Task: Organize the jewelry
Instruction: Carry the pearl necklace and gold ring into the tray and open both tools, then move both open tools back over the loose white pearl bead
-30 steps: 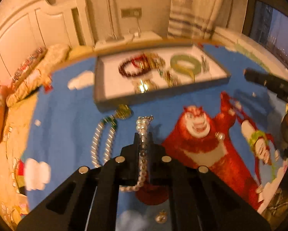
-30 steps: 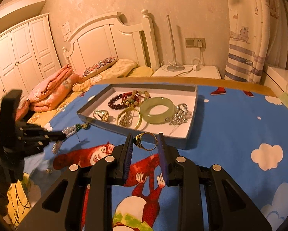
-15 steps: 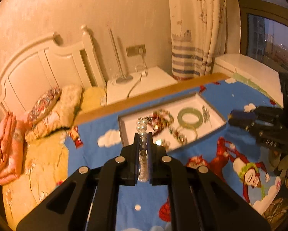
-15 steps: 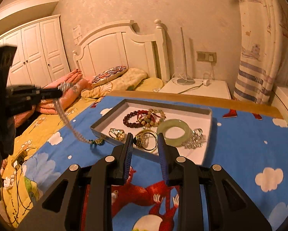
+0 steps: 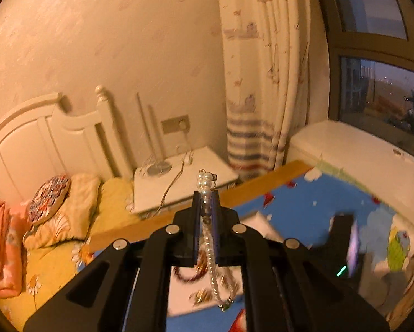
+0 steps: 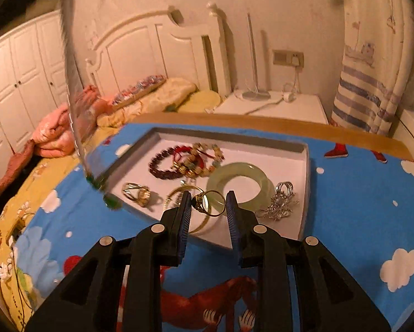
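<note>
My left gripper (image 5: 206,196) is shut on a pearl necklace (image 5: 211,262) and holds it high; the strand hangs down between the fingers over the blurred tray (image 5: 184,296). In the right wrist view the pearl necklace (image 6: 76,116) is a blurred streak that ends in a green piece (image 6: 110,203) by the tray's left corner. My right gripper (image 6: 208,202) is shut on a gold ring (image 6: 211,206) above the near side of the white tray (image 6: 229,138). In the tray lie bead bracelets (image 6: 179,163), a jade bangle (image 6: 240,185), a silver brooch (image 6: 281,202) and another ring (image 6: 137,192).
The tray sits on a blue cartoon cloth (image 6: 359,207) with a wooden edge (image 6: 262,123) behind it. Beyond are a bed with pillows (image 6: 151,96), a white nightstand (image 6: 284,105) with a lamp base and cable, a striped curtain (image 6: 367,88) and a window (image 5: 387,96).
The left gripper rose steeply, lifting the pearl necklace off the cloth until it hangs by the tray. The right gripper moved toward the tray with the ring still between its fingers.
</note>
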The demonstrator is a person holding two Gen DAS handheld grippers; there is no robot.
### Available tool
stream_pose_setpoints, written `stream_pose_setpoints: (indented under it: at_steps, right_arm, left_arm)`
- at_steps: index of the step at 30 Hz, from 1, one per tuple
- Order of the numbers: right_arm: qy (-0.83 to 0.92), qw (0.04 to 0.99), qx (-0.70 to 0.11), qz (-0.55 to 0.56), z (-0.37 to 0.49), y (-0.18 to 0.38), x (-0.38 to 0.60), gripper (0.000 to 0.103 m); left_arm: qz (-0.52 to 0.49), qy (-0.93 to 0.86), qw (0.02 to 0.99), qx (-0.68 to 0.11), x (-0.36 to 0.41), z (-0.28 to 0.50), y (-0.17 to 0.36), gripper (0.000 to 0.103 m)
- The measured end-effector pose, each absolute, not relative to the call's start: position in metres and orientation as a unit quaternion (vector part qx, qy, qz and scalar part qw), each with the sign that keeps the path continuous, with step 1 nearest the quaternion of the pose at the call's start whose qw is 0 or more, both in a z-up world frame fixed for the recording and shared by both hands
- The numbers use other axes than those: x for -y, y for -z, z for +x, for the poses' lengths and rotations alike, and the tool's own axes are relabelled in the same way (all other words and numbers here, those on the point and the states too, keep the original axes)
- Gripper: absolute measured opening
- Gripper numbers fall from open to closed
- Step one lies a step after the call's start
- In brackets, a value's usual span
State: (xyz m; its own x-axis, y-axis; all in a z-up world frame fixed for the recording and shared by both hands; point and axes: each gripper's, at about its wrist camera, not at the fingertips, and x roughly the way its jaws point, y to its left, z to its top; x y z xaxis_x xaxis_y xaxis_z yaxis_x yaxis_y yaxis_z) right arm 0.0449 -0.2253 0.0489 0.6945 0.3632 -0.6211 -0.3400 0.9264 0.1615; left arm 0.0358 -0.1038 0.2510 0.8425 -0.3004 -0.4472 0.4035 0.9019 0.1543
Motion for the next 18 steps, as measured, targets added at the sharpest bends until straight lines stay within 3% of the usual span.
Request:
stream_pose_setpoints:
  at_steps: [6,11,12,13,14,15,16,18]
  right_arm:
    - [-0.169,0.913,-0.370,0.014,0.066,-0.029,0.225,0.026]
    - [-0.155,0.905,-0.396,0.006,0.076,-0.012,0.227,0.027]
    - [-0.154,0.903,-0.401,0.010,0.077,-0.010,0.228,0.029]
    - [-0.158,0.901,-0.404,0.015,0.078,-0.009,0.230,0.040]
    - [-0.162,0.901,-0.403,0.017,0.077,-0.010,0.229,0.049]
    - [-0.166,0.902,-0.398,0.017,0.074,-0.013,0.229,0.066]
    - [-0.168,0.906,-0.388,0.015,0.070,-0.016,0.229,0.071]
    - [-0.174,0.907,-0.383,0.016,0.067,-0.020,0.229,0.071]
  left_arm:
    - [0.095,0.176,0.957,-0.209,0.133,0.069,-0.239,0.007]
    - [0.062,0.119,0.944,-0.302,0.104,0.118,-0.156,0.007]
    - [0.052,0.105,0.937,-0.328,0.093,0.126,-0.134,0.007]
    - [0.043,0.096,0.932,-0.348,0.082,0.132,-0.118,0.009]
    - [0.034,0.087,0.925,-0.368,0.071,0.136,-0.103,0.013]
    - [0.024,0.072,0.918,-0.390,0.058,0.139,-0.086,0.027]
    - [0.017,0.062,0.916,-0.397,0.048,0.137,-0.076,0.043]
    - [0.004,0.053,0.917,-0.395,0.029,0.127,-0.067,0.060]
